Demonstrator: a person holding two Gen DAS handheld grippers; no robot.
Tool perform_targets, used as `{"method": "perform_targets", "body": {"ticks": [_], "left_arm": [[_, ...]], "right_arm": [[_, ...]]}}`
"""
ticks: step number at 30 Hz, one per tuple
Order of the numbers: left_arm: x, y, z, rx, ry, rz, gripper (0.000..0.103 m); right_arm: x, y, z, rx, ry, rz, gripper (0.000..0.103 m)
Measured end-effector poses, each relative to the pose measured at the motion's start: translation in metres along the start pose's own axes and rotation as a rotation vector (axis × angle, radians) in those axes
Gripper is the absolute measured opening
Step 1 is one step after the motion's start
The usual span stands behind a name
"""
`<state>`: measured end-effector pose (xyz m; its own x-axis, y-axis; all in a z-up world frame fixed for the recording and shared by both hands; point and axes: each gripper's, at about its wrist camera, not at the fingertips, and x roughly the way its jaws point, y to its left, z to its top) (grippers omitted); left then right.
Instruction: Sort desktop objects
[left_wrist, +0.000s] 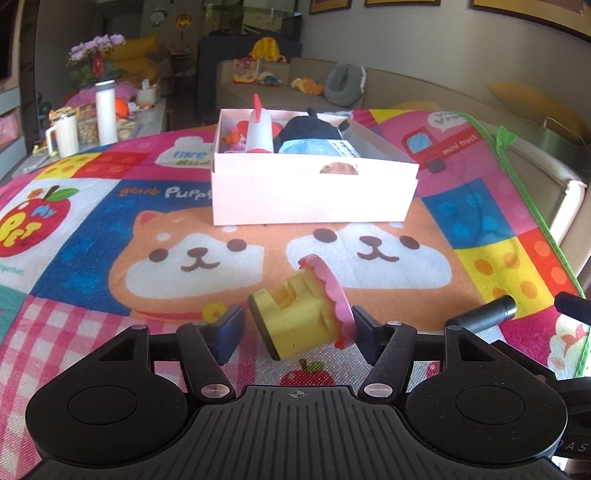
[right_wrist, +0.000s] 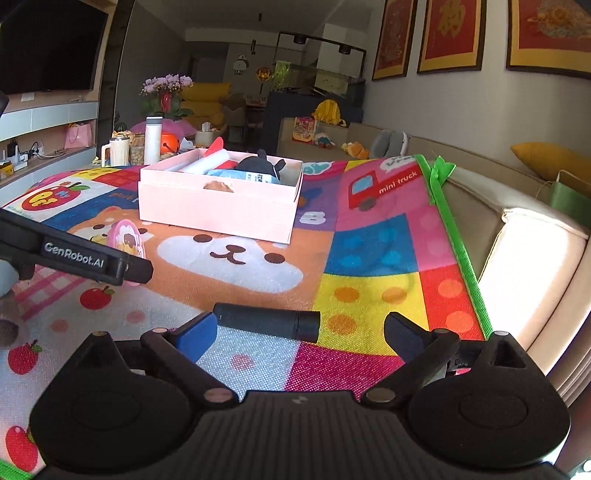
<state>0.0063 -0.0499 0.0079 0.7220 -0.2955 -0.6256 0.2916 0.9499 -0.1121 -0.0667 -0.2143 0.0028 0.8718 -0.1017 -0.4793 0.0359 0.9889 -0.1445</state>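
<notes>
1. The yellow toy with a pink scalloped lid (left_wrist: 301, 314) was seen lying tilted between the pads of the left gripper (left_wrist: 297, 332), its long axis running from the dark base at lower left to the pink lid at upper right.
2. Whether the pads actually pressed on it could not be told.
3. The black cylinder (right_wrist: 267, 323) was found lying on the play mat (right_wrist: 369, 258), its axis crosswise, between the widely parted pads of the right gripper (right_wrist: 299, 334), untouched.
4. The pink box (left_wrist: 314, 192) was set further back; its contents were partly hidden by the walls.
</notes>
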Motion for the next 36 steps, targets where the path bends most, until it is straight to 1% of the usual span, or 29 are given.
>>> {"method": "perform_targets", "body": {"ticks": [1,3,5,10,15,18,20,21,22,26,31,36], "left_arm": [[0.0,0.0,0.001,0.006,-0.001,0.005,0.064],[-0.001,0.001,0.001,0.023,0.002,0.008,0.052],[-0.004,0.003,0.0,0.04,0.009,0.007,0.051],[-0.018,0.009,-0.006,0.069,0.015,0.007,0.05],[-0.028,0.013,-0.015,0.095,0.012,-0.001,0.049],[-0.029,0.015,-0.016,0.092,0.01,-0.005,0.049],[-0.032,0.016,-0.016,0.09,0.006,-0.005,0.048],[-0.034,0.017,-0.016,0.093,0.004,-0.004,0.048],[-0.037,0.017,-0.016,0.099,0.001,-0.004,0.047],[-0.054,0.016,-0.02,0.135,-0.02,0.0,0.047],[-0.081,0.016,-0.025,0.162,-0.053,-0.019,0.047],[-0.109,0.012,-0.03,0.198,-0.1,-0.04,0.047]], "right_arm": [[0.002,0.0,0.001,0.01,0.005,0.005,0.097],[0.006,0.002,0.003,0.026,0.018,0.011,0.097],[0.011,0.006,0.006,0.028,0.03,0.011,0.097],[0.029,0.015,0.012,0.009,0.094,0.023,0.097],[0.038,0.013,0.016,0.025,0.146,0.046,0.095],[0.041,0.013,0.02,0.025,0.164,0.059,0.091],[0.043,0.015,0.024,0.026,0.18,0.072,0.084],[0.044,0.016,0.027,0.026,0.19,0.075,0.076],[0.043,0.017,0.03,0.024,0.204,0.076,0.075],[0.03,0.019,0.034,0.014,0.206,0.09,0.075],[-0.005,0.017,0.039,-0.015,0.19,0.119,0.075],[-0.045,0.013,0.048,-0.037,0.129,0.123,0.075]]}}
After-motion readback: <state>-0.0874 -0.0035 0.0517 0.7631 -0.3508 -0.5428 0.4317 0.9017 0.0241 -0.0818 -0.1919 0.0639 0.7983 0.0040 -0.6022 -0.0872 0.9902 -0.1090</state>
